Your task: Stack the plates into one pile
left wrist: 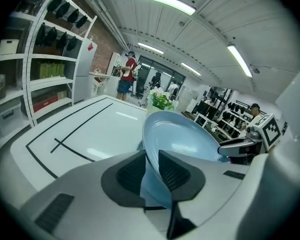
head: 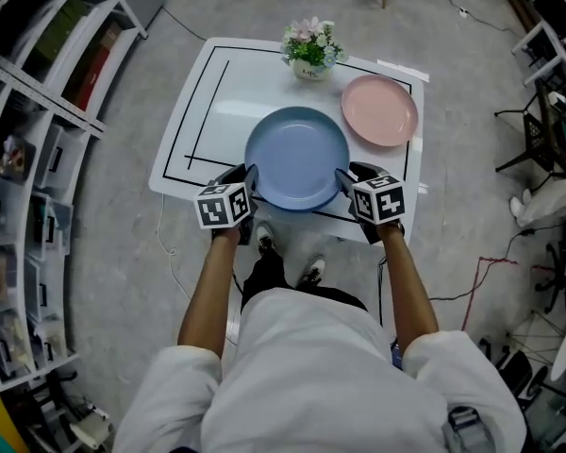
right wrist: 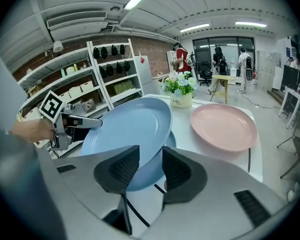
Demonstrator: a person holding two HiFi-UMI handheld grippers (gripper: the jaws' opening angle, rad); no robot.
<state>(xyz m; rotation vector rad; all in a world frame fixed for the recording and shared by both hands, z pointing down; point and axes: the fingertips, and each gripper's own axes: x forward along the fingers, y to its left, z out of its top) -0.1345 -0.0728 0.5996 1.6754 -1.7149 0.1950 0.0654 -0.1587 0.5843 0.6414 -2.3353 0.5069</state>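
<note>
White black-lined table: stacking is not yet done, as the left gripper and right gripper clamp opposite rims of the round blue plate at frame centre, apart from the round pink plate at upper right.

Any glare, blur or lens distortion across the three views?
Head view: sharp, even light, mild sheen on the table. Left gripper view: strong fisheye, black corners, ceiling lamp blown out. Right gripper view: same fisheye, shelves bowed, blue plate crisp.
</note>
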